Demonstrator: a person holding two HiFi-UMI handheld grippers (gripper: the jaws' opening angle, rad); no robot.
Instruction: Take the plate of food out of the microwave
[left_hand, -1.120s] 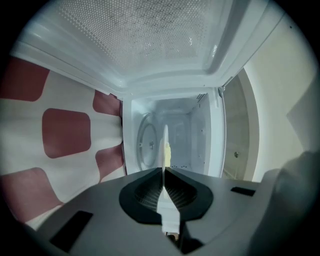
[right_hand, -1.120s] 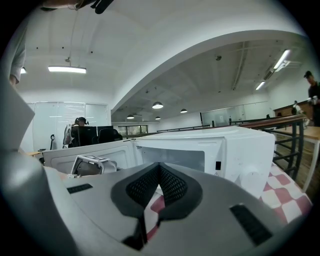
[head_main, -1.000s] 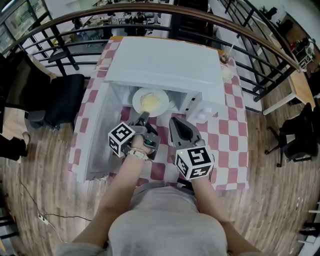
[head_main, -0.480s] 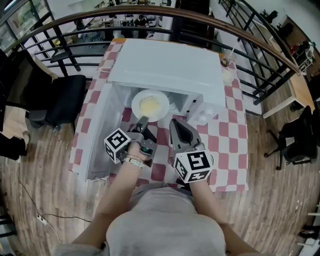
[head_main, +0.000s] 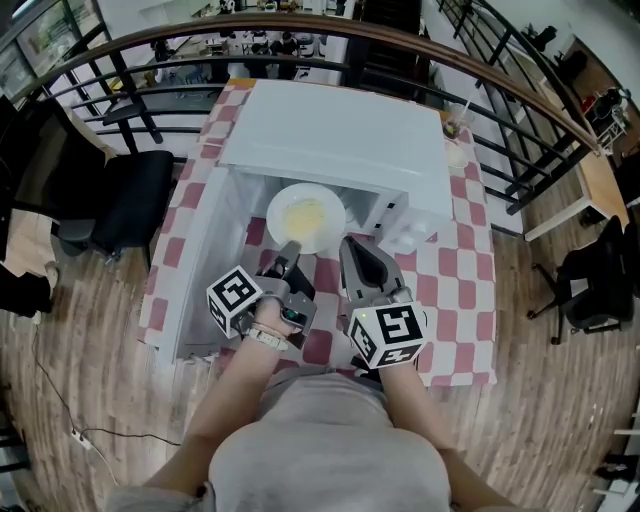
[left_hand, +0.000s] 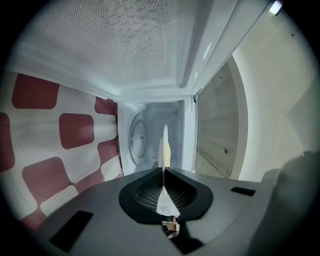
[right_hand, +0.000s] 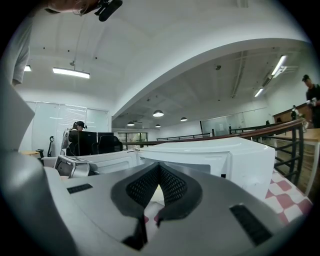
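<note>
A white plate (head_main: 305, 217) with yellow food sits half out of the open white microwave (head_main: 330, 130). My left gripper (head_main: 288, 250) is shut on the plate's near rim. In the left gripper view the plate (left_hand: 163, 142) shows edge-on, clamped between the jaws (left_hand: 163, 172), with the microwave's cavity and turntable (left_hand: 137, 140) behind it. My right gripper (head_main: 350, 245) hovers just right of the plate in front of the microwave, shut with nothing in it. The right gripper view has the closed jaws (right_hand: 159, 167) pointing over the microwave's top (right_hand: 225, 160).
The microwave door (head_main: 195, 270) hangs open on the left. A red-and-white checked tablecloth (head_main: 460, 270) covers the table. At the back right corner stands a cup with a straw (head_main: 450, 115). Left of the table is a black chair (head_main: 125, 200), with railings behind.
The left gripper has drawn back toward me with the plate, which has slid further out of the microwave. The right gripper has hardly moved.
</note>
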